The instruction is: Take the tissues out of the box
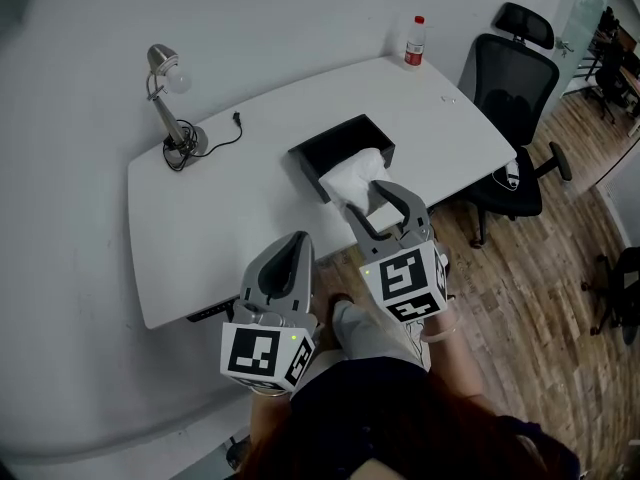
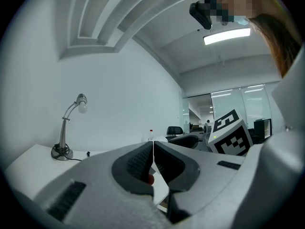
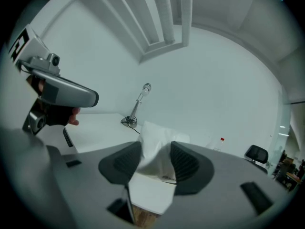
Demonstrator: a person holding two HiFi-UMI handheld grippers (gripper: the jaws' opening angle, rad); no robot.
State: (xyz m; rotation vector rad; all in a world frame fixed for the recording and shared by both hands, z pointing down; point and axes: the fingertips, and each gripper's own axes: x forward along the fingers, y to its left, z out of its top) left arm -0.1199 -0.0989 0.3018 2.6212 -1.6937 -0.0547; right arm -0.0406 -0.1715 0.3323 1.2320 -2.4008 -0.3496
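Observation:
A black tissue box (image 1: 333,140) sits on the white table (image 1: 220,218) near its front edge. A crumpled white tissue (image 1: 350,176) stands up out of it. My right gripper (image 1: 376,201) is at the table's near edge, open, its jaws on either side of the tissue's near part. In the right gripper view the tissue (image 3: 155,142) fills the wide gap of that gripper (image 3: 156,162). My left gripper (image 1: 292,244) hangs lower left, off the table's front edge, shut with nothing between its jaws (image 2: 153,152).
A desk lamp (image 1: 170,108) with a black cord stands at the table's back left. A water bottle (image 1: 414,43) is at the far right corner. A black office chair (image 1: 510,98) stands right of the table on the wooden floor.

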